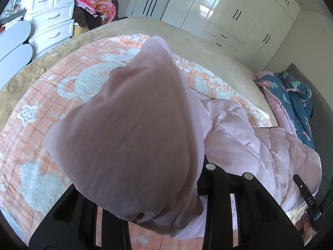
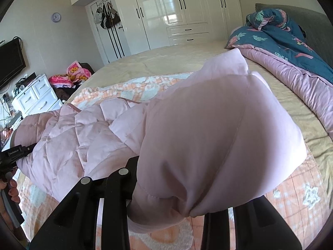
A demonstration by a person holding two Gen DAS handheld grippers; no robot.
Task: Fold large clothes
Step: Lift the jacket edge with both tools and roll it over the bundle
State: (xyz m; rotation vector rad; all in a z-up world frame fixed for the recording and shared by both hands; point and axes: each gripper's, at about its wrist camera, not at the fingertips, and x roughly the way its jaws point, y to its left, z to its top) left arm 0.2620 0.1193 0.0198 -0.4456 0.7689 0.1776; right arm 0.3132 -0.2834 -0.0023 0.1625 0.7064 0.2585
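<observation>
A pale pink quilted down jacket (image 1: 239, 129) lies across the orange and white patterned blanket (image 1: 52, 95) on the bed. My left gripper (image 1: 162, 204) is shut on a bunched part of the jacket, which drapes over the fingers and hides their tips. My right gripper (image 2: 166, 208) is shut on another bunched part of the jacket (image 2: 208, 129), lifted above the blanket (image 2: 291, 204). The right gripper shows in the left wrist view (image 1: 306, 198) at the jacket's far end, and the left gripper shows in the right wrist view (image 2: 14, 154).
A blue floral quilt with a pink lining (image 2: 291, 48) is heaped by the headboard. A beige bedspread (image 2: 166, 60) covers the bed. White wardrobes (image 2: 177, 10), a white dresser (image 1: 52, 16) and a pile of pink clothes (image 1: 97, 6) stand beyond.
</observation>
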